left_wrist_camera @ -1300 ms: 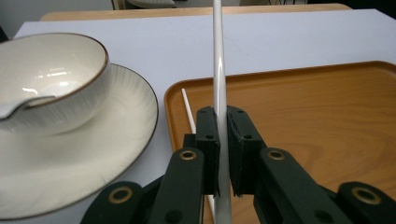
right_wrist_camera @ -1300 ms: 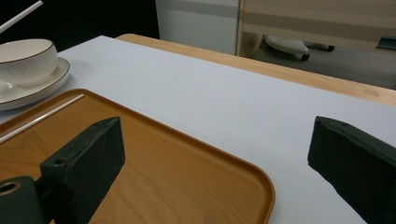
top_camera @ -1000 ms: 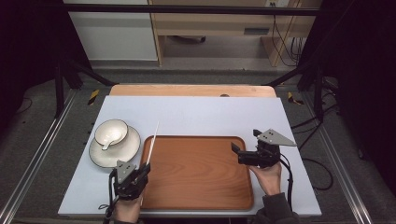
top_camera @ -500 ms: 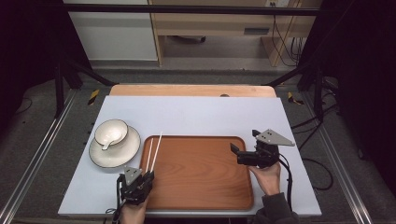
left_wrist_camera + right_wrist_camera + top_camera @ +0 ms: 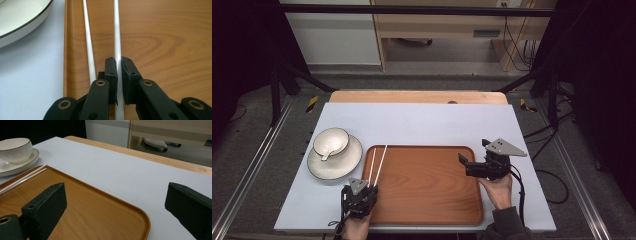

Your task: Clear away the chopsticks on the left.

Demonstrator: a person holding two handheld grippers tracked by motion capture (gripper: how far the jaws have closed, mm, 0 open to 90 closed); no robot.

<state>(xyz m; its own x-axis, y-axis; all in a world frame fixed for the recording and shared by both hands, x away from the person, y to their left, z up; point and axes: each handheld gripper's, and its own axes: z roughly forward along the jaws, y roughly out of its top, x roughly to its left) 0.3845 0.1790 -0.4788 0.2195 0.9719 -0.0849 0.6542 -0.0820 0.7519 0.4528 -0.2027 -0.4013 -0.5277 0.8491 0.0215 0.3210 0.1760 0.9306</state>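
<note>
A white table top (image 5: 422, 122) carries a brown wooden tray (image 5: 427, 182) at its near middle. Left of the tray, just beside it, sits a white plate (image 5: 354, 159) with a bowl (image 5: 331, 141) on it. The right gripper (image 5: 465, 163) hovers over the tray's right edge, jaws spread wide and empty. The left gripper (image 5: 360, 192) clamps one of two white chopsticks (image 5: 117, 32) — both lie along the tray's left side, side by side.

Plate (image 5: 22, 17) cut off by left gripper view's edge; chopsticks' (image 5: 117, 37) far ends too; spoon (image 5: 330, 148) tiny, detail unclear.
</note>
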